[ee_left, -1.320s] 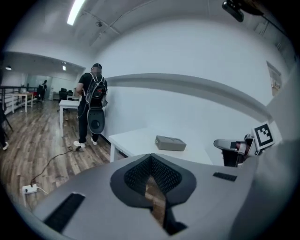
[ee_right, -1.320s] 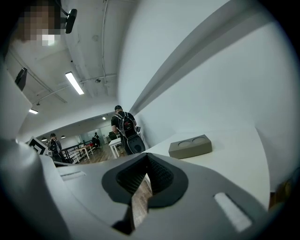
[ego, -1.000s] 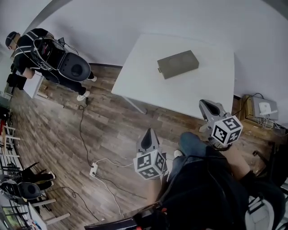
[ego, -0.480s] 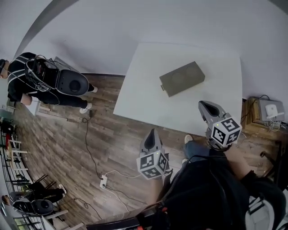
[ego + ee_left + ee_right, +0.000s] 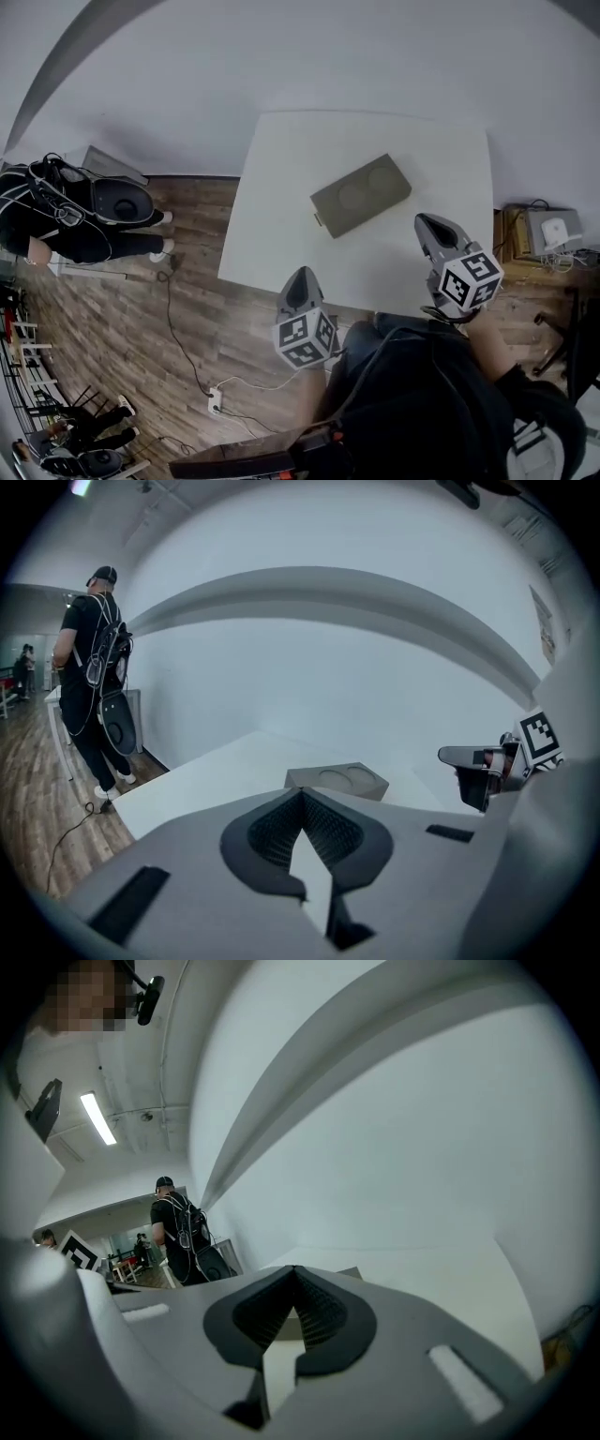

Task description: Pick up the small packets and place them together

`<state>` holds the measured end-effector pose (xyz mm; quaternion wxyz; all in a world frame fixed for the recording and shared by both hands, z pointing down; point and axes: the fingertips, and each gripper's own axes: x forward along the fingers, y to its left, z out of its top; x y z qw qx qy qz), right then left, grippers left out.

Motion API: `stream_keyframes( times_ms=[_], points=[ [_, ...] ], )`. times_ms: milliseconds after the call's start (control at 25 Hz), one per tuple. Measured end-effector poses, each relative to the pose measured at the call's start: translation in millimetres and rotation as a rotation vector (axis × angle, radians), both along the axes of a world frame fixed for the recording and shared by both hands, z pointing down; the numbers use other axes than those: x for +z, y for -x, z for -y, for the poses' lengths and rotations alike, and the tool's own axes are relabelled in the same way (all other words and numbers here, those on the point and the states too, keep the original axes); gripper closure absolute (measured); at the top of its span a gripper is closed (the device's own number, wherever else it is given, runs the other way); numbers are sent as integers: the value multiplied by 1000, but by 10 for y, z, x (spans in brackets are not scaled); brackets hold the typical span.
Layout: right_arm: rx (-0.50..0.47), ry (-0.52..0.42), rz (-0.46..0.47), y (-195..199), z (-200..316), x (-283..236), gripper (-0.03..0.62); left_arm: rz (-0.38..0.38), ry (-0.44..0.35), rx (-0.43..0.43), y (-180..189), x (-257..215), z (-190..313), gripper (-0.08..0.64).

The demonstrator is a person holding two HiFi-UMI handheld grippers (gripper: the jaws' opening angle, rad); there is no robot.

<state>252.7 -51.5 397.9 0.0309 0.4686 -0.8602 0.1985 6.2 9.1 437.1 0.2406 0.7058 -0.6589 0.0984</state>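
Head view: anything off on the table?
The grey box lies skewed to the edges of the white table, near its middle. Odder: no small packets show anywhere on it. The left tongs and right tongs are shut, empty.

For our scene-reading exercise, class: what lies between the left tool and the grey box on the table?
Nothing but bare white tabletop lies between the left tool and the grey box. The head view shows this, and the left gripper view agrees.
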Motion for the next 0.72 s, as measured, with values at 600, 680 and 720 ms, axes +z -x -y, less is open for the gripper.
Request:
stream_keyframes(
  times_ms=[600,680,720],
  points=[
    [251,50,-11,-312,269,95,597,-47,90,321,-78,325,996,563],
    [267,46,-14,-219,365,68,597,-43,108,378,-36,391,1136,563],
    [271,43,-18,-159,416,62,597,-49,112,406,-18,424,1201,563]
  ],
)
